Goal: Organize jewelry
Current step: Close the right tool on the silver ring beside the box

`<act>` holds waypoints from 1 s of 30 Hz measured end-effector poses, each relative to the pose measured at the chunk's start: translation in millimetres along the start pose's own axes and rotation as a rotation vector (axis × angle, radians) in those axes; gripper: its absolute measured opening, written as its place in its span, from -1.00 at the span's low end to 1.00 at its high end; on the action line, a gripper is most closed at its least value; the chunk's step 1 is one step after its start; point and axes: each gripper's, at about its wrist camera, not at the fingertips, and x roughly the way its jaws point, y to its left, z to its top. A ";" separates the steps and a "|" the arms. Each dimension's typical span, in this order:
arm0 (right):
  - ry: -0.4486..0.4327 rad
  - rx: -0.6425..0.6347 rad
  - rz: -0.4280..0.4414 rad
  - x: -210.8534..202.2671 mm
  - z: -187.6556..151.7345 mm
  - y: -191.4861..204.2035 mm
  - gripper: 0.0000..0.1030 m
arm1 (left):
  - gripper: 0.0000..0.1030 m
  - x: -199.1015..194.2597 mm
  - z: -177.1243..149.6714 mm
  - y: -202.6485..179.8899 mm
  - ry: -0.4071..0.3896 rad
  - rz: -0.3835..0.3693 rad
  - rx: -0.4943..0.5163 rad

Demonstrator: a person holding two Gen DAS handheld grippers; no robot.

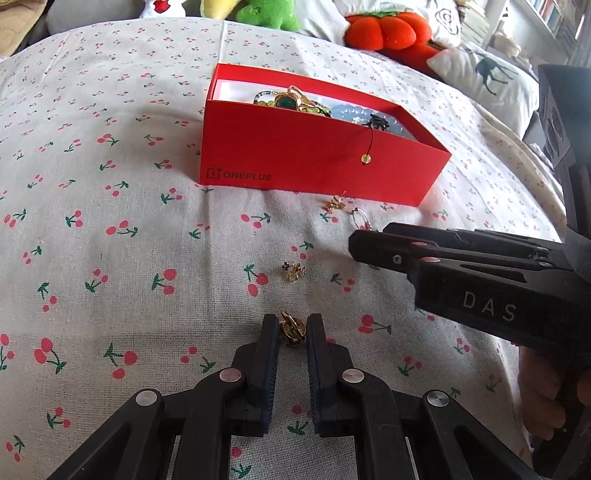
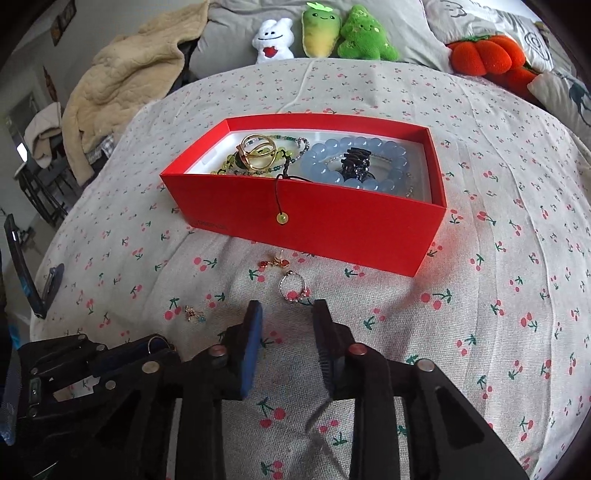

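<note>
A red OnePlus box point(image 1: 310, 158) point(image 2: 325, 221) sits on the cherry-print cloth and holds a blue bead bracelet point(image 2: 354, 162), gold rings point(image 2: 258, 151) and a black clip point(image 2: 356, 164). My left gripper point(image 1: 291, 326) is closed around a gold earring point(image 1: 292, 328) lying on the cloth. A small flower earring point(image 1: 293, 271) point(image 2: 192, 313) lies ahead of it. A red-and-gold earring point(image 2: 275, 263) point(image 1: 335, 203) and a silver hoop with pink beads point(image 2: 293, 290) point(image 1: 360, 218) lie by the box front. My right gripper point(image 2: 286, 314) is open, just short of the hoop.
Plush toys point(image 2: 325, 33) and an orange pumpkin cushion point(image 2: 487, 55) line the far edge of the bed. A beige blanket point(image 2: 122, 88) is heaped at the far left. A deer-print pillow point(image 1: 487, 77) lies at the right.
</note>
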 end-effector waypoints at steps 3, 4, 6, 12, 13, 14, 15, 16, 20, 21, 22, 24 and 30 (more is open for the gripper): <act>-0.007 -0.030 -0.031 4.5 4.1 7.3 -0.13 | -0.82 -1.1 -0.3 1.9 0.001 -0.006 -0.004; -0.009 -0.037 -0.040 6.8 5.7 8.6 -0.13 | -0.82 -1.2 -0.5 2.4 0.001 -0.008 -0.006; -0.005 -0.037 -0.044 12.4 7.8 8.4 -0.14 | -0.82 -1.4 -0.5 3.6 0.001 -0.011 -0.008; -0.002 -0.039 -0.059 15.0 9.2 4.2 -0.68 | -0.82 -1.8 0.0 5.5 0.000 -0.012 -0.009; -0.003 -0.038 -0.054 14.3 9.0 3.2 -0.71 | -0.82 -2.0 0.3 5.7 0.000 -0.012 -0.011; -0.004 -0.037 -0.052 13.2 8.7 2.9 -0.72 | -0.82 -2.4 0.4 6.1 -0.002 -0.013 -0.015; -0.007 -0.038 -0.048 12.0 8.7 2.3 -0.88 | -0.82 -3.0 0.7 6.5 -0.002 -0.013 -0.017; -0.008 -0.039 -0.041 10.4 8.6 2.0 -0.90 | -0.82 -3.1 1.2 6.8 0.000 -0.013 -0.018; -0.014 -0.040 -0.031 3.0 7.2 1.1 -0.93 | -0.82 -6.2 6.7 6.5 0.012 -0.008 -0.019; -0.015 -0.032 -0.022 0.4 6.8 -0.8 -1.00 | -0.82 -7.3 8.0 5.7 0.012 -0.005 -0.017; -0.016 -0.018 -0.007 -2.9 6.6 -3.5 -1.00 | -0.82 -8.9 8.8 5.3 0.010 -0.002 -0.015; -0.023 0.009 0.016 -11.3 7.1 -9.4 -1.00 | -0.82 -11.8 10.0 4.8 0.006 0.002 -0.011; -0.068 0.054 0.055 -39.6 8.0 -22.7 -1.00 | -0.82 -19.3 11.8 1.3 -0.006 0.014 -0.005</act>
